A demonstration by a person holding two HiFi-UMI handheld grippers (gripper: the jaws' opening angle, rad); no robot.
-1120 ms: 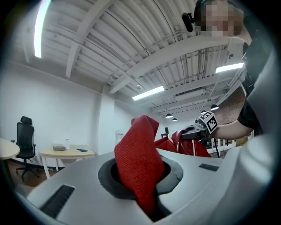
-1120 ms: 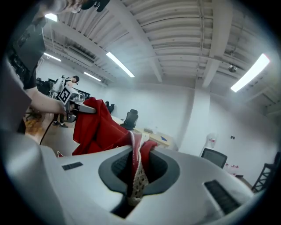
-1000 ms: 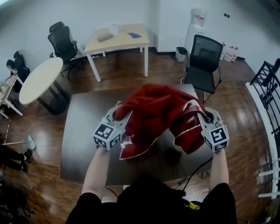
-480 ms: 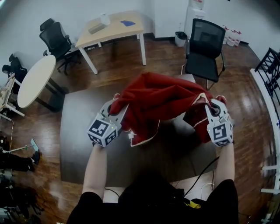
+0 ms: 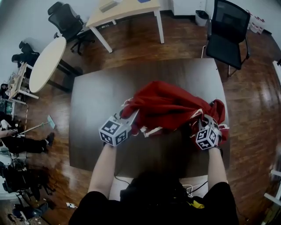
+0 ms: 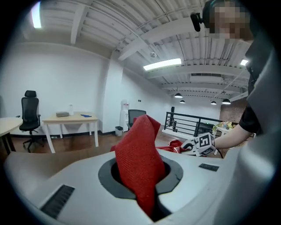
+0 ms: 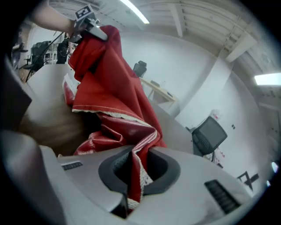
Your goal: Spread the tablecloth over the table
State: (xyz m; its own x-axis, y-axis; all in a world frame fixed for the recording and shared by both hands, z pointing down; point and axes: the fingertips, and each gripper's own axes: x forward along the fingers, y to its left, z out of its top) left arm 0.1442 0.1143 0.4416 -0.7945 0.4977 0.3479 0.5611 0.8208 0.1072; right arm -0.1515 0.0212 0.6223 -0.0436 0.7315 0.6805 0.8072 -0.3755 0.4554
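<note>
There are 1 tablecloth (image 5: 169, 105), 2 hand-held grippers (image 5: 131, 116) (image 5: 203, 120), 3 tables (image 5: 105, 88) (image 5: 131, 9) (image 5: 46, 63).

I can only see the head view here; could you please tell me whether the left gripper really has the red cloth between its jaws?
Observer: Yes. In the left gripper view, a fold of the red tablecloth rises from between the closed jaws of the left gripper.
Operator: Thank you. And which part does the right gripper hold?
Observer: In its own view, the right gripper is shut on the tablecloth at its white lace edge.
Operator: Can you see the cloth's underside at all?
Observer: Yes. The right gripper view shows a glossy red underside, smoother than the woven face seen from the left.
</note>
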